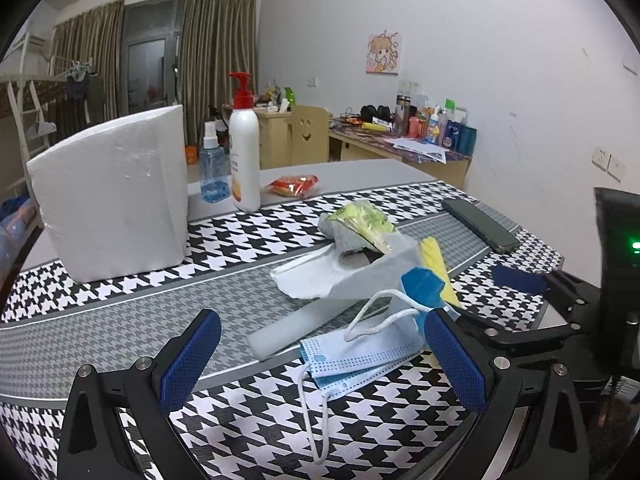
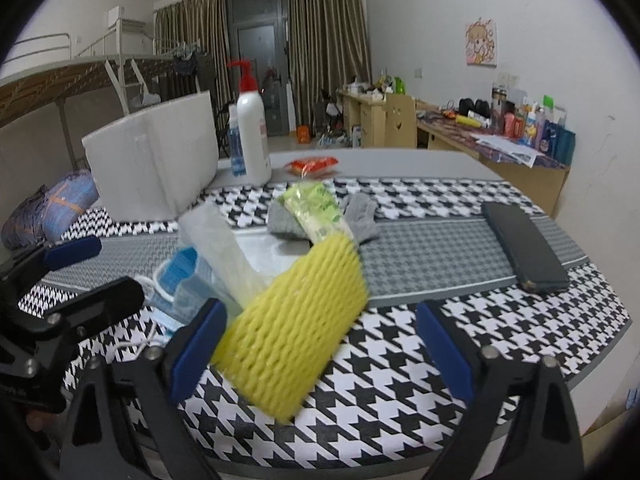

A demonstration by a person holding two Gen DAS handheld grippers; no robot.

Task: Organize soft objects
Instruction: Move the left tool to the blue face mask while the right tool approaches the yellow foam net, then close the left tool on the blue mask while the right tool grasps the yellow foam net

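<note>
The right gripper (image 2: 320, 344) stands wide open at the bottom centre of its own view, with the yellow foam net (image 2: 296, 320) lying between its blue pads; the net sits just beside the left pad, contact uncertain, and well clear of the right pad, so nothing is gripped. The left gripper (image 1: 320, 356) is likewise spread wide at the bottom of its view, empty, bracketing the blue face mask (image 1: 360, 356), whose ear loop trails toward the lower edge. This straddling stance likely prepares each tool to close on one soft item. The remaining soft items, a grey glove (image 2: 360, 216) and a green plastic packet (image 2: 316, 208), lie heaped at frame centre on the houndstooth table cover (image 2: 440, 360). The white foam box (image 1: 116, 196), at centre left, is the probable receptacle. The phone (image 2: 524, 248), at right, stays outside the pile.
</note>
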